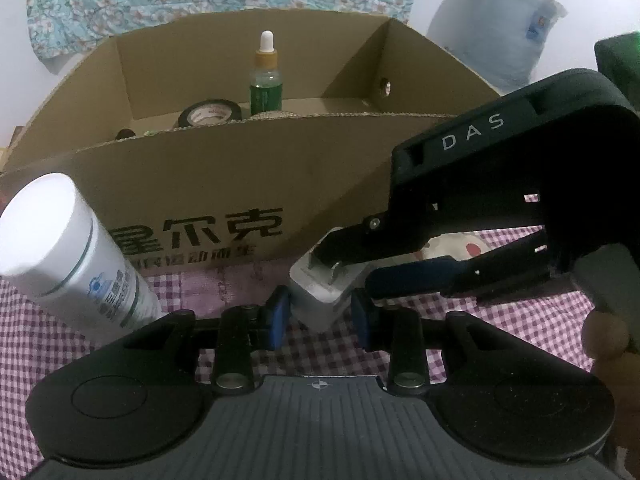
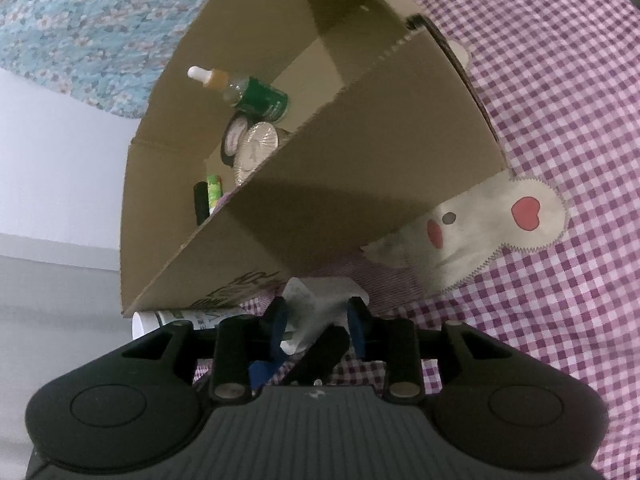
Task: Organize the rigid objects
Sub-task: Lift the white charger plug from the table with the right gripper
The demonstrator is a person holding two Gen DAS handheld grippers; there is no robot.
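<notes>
A white plug adapter [image 1: 316,298] with metal prongs sits just above the checked cloth, in front of the cardboard box [image 1: 224,184]. My left gripper [image 1: 319,318] has its blue pads pressed on the adapter's two sides. From the right, my right gripper [image 1: 344,268] clamps the same adapter, one finger on top and one below. In the right wrist view the adapter [image 2: 320,300] fills the gap between the right gripper's [image 2: 318,320] pads, and the left gripper's fingers [image 2: 260,372] cross underneath.
The box [image 2: 360,168] holds a green dropper bottle [image 1: 265,76], a black tape roll [image 1: 208,114], a silver round lid [image 2: 256,152] and a green tube [image 2: 214,192]. A white bottle [image 1: 60,248] leans on the box front at left. A person's fingers [image 1: 604,332] grip the right handle.
</notes>
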